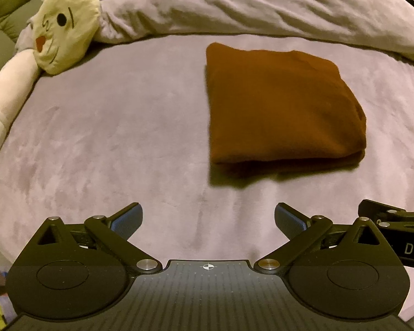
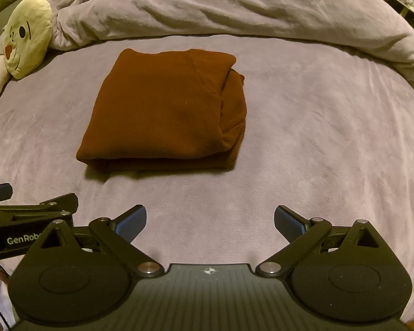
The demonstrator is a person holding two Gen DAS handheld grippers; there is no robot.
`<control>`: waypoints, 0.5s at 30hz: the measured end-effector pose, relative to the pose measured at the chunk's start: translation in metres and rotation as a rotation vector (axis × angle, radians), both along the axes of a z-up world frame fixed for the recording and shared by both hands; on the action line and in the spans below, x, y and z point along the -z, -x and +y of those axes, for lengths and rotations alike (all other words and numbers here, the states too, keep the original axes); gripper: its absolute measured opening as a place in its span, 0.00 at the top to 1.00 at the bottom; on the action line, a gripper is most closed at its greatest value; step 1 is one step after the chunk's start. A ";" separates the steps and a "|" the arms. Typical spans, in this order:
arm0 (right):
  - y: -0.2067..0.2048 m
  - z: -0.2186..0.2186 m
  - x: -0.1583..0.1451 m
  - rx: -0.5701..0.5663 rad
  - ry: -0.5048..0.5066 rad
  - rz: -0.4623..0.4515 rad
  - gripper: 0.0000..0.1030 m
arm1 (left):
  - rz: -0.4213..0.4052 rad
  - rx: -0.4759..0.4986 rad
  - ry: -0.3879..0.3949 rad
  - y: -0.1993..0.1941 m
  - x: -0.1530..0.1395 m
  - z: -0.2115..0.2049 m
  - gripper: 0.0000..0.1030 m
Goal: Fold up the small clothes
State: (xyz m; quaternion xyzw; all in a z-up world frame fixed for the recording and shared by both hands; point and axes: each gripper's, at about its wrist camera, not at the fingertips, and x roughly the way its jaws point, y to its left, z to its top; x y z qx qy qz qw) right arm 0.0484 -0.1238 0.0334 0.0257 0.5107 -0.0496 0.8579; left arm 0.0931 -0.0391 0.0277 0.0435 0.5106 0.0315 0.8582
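Folding looks finished: brown garment lies in a tidy rectangle on the bed, well ahead of both grippers, left and right, each spread wide and holding nothing, nothing left that I can see

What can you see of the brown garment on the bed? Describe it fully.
The garment is rust-brown, of fine ribbed knit, folded into a thick, rough rectangle. A seam runs down its top layer, and bunched layers show at its right edge. It lies flat on the mauve sheet, touching nothing else, ahead of both open grippers.
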 end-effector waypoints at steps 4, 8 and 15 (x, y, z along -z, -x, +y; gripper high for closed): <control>0.001 -0.001 -0.001 0.005 -0.001 -0.005 0.04 | -0.001 0.004 0.006 0.000 -0.001 0.001 0.00; 0.003 -0.001 -0.001 0.009 -0.006 -0.009 0.04 | 0.008 0.001 0.027 -0.001 0.000 0.004 0.00; 0.004 -0.002 -0.001 0.008 -0.009 -0.010 0.04 | 0.024 -0.018 0.039 -0.001 0.001 0.005 0.00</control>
